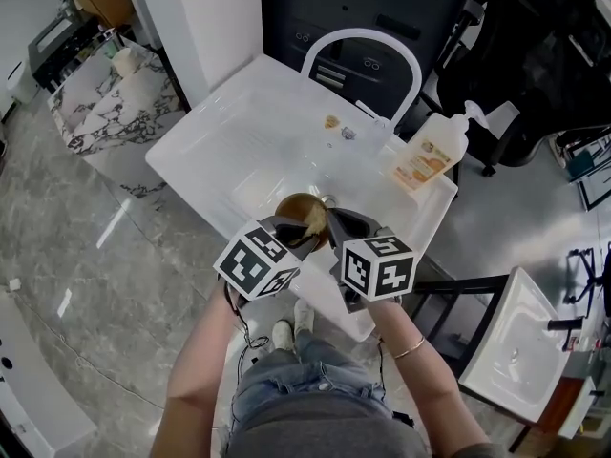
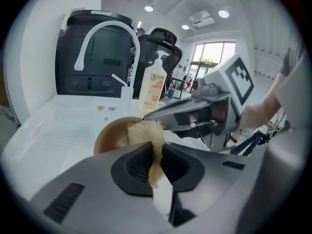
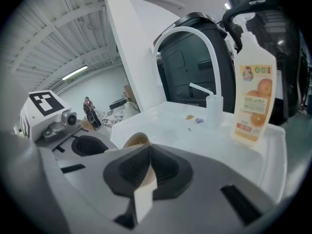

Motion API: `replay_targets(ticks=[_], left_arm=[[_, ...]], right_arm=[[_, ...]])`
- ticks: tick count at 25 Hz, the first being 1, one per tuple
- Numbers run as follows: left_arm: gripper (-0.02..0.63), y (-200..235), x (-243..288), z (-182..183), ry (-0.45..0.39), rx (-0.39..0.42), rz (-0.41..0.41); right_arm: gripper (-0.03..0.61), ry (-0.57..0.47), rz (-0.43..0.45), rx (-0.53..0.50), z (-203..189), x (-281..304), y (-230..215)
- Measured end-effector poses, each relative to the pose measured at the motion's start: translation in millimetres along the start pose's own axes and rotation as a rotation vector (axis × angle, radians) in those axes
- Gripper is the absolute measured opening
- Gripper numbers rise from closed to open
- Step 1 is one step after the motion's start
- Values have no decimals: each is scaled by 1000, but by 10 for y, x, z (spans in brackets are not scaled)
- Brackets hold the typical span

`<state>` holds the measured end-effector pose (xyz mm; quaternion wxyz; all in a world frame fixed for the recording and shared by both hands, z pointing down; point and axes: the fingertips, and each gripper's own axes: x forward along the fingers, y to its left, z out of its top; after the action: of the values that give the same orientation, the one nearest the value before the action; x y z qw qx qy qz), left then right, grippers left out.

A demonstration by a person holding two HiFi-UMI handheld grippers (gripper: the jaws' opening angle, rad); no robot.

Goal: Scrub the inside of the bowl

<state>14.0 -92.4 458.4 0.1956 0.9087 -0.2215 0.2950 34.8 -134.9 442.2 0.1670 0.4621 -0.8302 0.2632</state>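
A brown bowl (image 1: 300,209) is held over the front of the white sink (image 1: 220,132). My left gripper (image 1: 291,230) is shut on a pale yellow scrub sponge (image 2: 145,131), which rests against the bowl's (image 2: 108,135) inner wall. From the right, my right gripper (image 1: 334,224) is shut on the bowl's rim. In the right gripper view the brown rim (image 3: 136,141) runs down between the closed jaws of that gripper (image 3: 147,167). The left gripper view shows the right gripper (image 2: 195,113) just beyond the sponge.
A white arched faucet (image 1: 363,51) stands at the sink's far edge, with an orange-labelled soap bottle (image 1: 430,156) on the right corner. Small scraps (image 1: 332,122) lie near the faucet. A marble counter (image 1: 115,103) is at left and a second white basin (image 1: 516,351) at lower right.
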Motion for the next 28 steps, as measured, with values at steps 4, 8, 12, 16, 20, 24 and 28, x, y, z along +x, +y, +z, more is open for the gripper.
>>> replay_targets(ticks=[4,8,12,16,20,24,28], left_arm=[[44,-68,-28,-16,13,20,-27],[44,-157,-57,-43,30,34,-61],[46,-234,-88,-50,36,38,-80],[44,-280,-156,-38,22,43,-75],[44,-338,-265,-8,-6,45,-85],[44,-314,-444,85,-64,42,-53],[44,-118,-639,225,-169,-23,29]], right_arm=[[14,11,-1,9,-36,19,-19],[14,19,-8,27,-77,38,-59],[14,21,-14,37,-92,43,-97],[14,13,-22,35,-71,41,-112],[14,8,-34,38,-55,44,-138],[14,-6,-46,42,0,34,-187],[14,-20,-50,43,38,29,-191]])
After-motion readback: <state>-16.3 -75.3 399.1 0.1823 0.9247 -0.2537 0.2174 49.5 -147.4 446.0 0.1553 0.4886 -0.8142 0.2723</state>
